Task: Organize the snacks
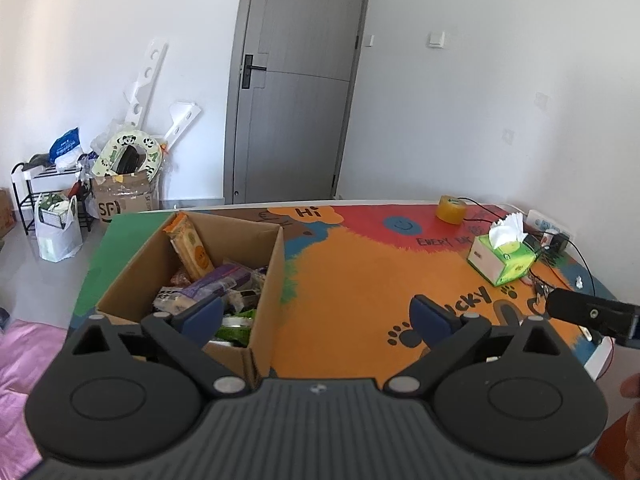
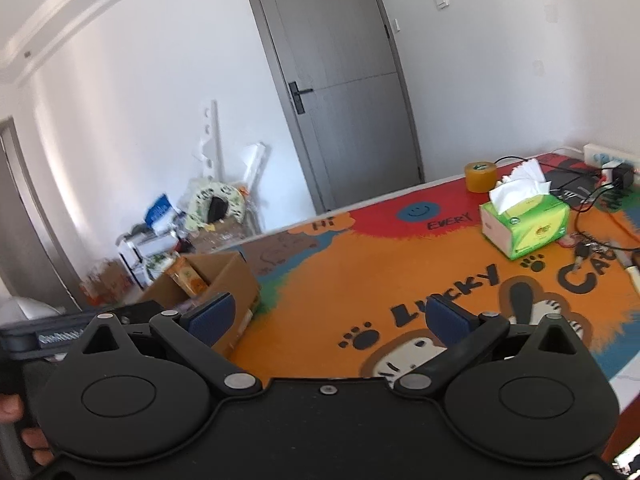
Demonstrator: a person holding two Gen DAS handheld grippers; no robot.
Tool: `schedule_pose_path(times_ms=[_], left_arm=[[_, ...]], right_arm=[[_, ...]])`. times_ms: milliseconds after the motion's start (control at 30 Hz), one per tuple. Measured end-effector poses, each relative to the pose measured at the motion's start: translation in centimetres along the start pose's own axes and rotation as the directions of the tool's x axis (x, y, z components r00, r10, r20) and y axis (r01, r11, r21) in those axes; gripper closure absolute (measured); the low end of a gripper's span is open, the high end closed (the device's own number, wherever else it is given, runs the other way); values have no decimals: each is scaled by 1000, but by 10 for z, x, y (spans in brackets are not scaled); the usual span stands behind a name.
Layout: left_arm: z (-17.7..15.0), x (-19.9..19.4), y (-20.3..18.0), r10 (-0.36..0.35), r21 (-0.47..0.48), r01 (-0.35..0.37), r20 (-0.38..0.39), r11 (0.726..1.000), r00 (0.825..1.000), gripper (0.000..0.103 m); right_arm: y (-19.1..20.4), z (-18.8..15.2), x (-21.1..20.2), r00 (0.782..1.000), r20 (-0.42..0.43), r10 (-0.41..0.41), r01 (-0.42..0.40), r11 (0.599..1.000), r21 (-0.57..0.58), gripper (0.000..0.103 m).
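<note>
Snacks (image 1: 208, 280) fill box (image 1: 264, 280), left view only | left tongs (image 1: 316, 316), right tongs (image 2: 328, 318) agape, empty

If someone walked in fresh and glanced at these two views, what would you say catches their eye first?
Probably the bright cartoon tablecloth, orange and red with paw prints and lettering, covering the whole table. Next, the open cardboard box at its left end, stuffed with snack packets, one orange packet standing up against the far wall. Further right, a green tissue box sits beside a roll of yellow tape.
</note>
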State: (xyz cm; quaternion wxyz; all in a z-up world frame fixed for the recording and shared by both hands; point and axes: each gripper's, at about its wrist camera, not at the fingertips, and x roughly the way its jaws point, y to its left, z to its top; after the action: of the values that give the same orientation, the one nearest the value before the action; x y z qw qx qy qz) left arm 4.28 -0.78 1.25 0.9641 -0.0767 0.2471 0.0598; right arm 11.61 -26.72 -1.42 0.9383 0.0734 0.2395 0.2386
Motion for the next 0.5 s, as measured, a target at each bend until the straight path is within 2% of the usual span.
schedule_pose_path(times_ms=[100, 267, 500], left_arm=[[-3, -6, 5, 1, 11, -1, 0, 1000, 1000, 3], [-5, -19, 17, 4, 17, -4, -1, 1000, 1000, 2], [-14, -25, 30, 7, 35, -6, -29, 999, 1000, 1]], right_arm=[[5, -3, -3, 1000, -18, -24, 24, 999, -22, 0], [5, -12, -8, 998, -60, -10, 11, 1000, 4, 0], [13, -10, -14, 998, -54, -28, 27, 999, -25, 0]])
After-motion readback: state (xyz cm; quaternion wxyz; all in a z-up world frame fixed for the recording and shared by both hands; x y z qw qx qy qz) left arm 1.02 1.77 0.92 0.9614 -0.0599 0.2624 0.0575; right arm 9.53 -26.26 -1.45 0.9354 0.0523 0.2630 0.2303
